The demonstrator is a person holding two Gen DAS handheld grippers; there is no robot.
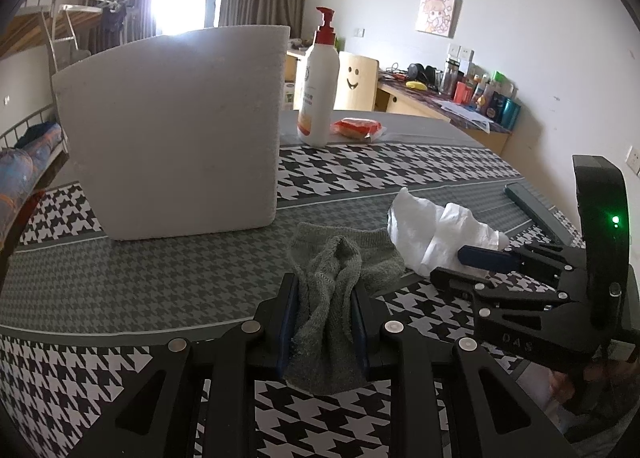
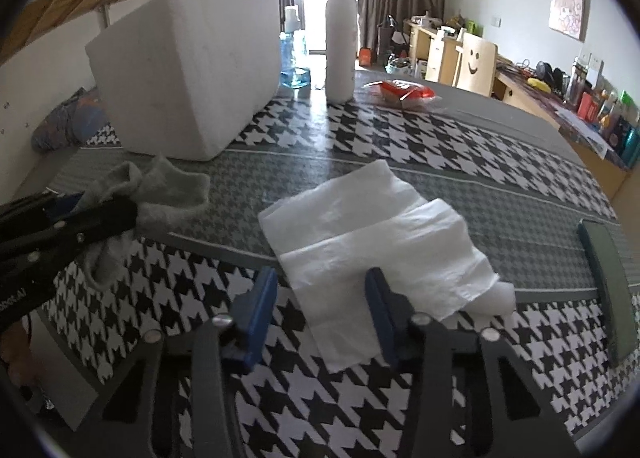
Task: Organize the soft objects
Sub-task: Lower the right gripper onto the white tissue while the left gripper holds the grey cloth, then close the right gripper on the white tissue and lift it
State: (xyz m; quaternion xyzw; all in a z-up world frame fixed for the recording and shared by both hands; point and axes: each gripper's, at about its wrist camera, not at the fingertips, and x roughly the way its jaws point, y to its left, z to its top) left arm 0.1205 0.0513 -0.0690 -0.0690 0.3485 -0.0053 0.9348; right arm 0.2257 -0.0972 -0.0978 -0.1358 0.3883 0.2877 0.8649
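Note:
My left gripper (image 1: pixel 324 290) is shut on a grey sock (image 1: pixel 340 270), bunched between its blue pads on the houndstooth tablecloth. The sock also shows in the right wrist view (image 2: pixel 160 193), with the left gripper (image 2: pixel 92 209) on it. My right gripper (image 2: pixel 322 282) is open, its fingers on either side of the near end of a white tissue (image 2: pixel 380 234) lying flat on the table. In the left wrist view the right gripper (image 1: pixel 452 262) reaches over the tissue (image 1: pixel 432 225). A white foam box (image 1: pixel 172 129) stands behind the sock; it also shows in the right wrist view (image 2: pixel 188 69).
A white pump bottle (image 1: pixel 318 85) and a red packet (image 1: pixel 356 127) stand at the back of the table. A blue-liquid bottle (image 2: pixel 294 57) sits behind the box. A dark phone (image 2: pixel 608 290) lies at the right. A desk (image 1: pixel 440 105) stands beyond the table's right edge.

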